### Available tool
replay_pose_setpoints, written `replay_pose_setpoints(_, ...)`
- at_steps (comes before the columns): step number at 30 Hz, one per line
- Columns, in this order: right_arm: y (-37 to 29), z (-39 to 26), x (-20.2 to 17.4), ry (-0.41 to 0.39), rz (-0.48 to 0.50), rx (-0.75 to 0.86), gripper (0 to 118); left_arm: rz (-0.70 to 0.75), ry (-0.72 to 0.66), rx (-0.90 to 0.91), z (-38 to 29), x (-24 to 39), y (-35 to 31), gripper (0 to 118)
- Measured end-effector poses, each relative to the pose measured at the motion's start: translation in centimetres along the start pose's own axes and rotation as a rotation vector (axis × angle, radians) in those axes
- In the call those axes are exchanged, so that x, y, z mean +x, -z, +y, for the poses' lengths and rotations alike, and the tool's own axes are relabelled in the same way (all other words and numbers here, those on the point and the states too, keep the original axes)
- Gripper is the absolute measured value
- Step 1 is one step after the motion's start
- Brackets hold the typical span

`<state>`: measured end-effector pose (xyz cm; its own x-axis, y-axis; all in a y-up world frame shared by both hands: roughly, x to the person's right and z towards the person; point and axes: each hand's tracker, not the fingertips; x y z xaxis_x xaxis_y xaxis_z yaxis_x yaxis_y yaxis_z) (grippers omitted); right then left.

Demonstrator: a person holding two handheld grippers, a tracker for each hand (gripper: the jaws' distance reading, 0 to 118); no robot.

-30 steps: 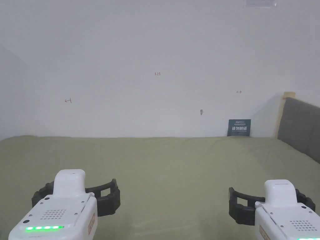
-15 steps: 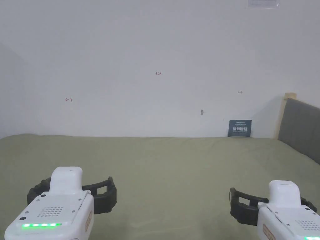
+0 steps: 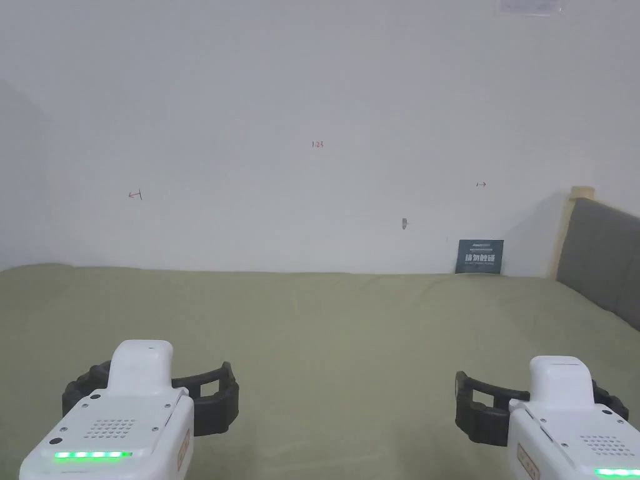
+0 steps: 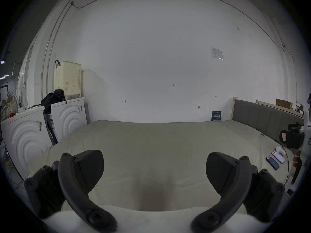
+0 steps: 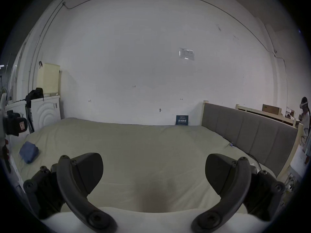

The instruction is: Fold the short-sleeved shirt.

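Both tools hover low over a bed [image 3: 350,325] covered in an olive-green sheet. The left hand-held gripper [image 4: 154,172] has its jaws spread wide apart with nothing between them, and the right hand-held gripper [image 5: 154,172] is likewise released and empty. In the head view they sit near the bottom corners, well apart from each other. A folded blue cloth bundle [image 5: 29,154], possibly the short-sleeved shirt though I cannot tell, lies on the sheet near the bed's left edge, apart from both tools. Two phones [image 4: 275,161] lie side by side near the bed's right edge. A grey padded headboard [image 3: 600,259] runs along the right side, and a small dark sign [image 3: 479,256] leans against the white wall [image 3: 312,94] behind the bed
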<state>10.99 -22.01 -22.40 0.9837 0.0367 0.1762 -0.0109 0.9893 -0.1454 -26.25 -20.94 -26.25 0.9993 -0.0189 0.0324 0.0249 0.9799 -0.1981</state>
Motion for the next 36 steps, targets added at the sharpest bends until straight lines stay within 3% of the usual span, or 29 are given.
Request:
replay_pose_setpoints(6,0.5,0.1,0.1,0.029,0.032,-0.037,118,0.001,-0.005,-0.007,0.0,-0.2,0.3,118)
replay_pose_setpoints(13,0.6,-0.3,-0.5,0.024,-0.023,-0.052,118,0.004,-0.008,-0.009,-0.1,-0.2,0.6,118)
replay_pose_setpoints(18,0.9,0.0,-0.1,0.051,0.002,-0.071,118,-0.003,-0.002,-0.016,-0.4,0.2,0.8,118)
replay_pose_setpoints(28,0.2,1.2,0.1,-0.01,0.006,-0.033,118,-0.005,-0.017,0.001,0.8,0.1,0.8,118)
replay_pose_setpoints(36,0.5,1.1,0.2,-0.014,-0.026,-0.059,118,-0.003,-0.008,0.006,0.8,-0.1,0.6,118)
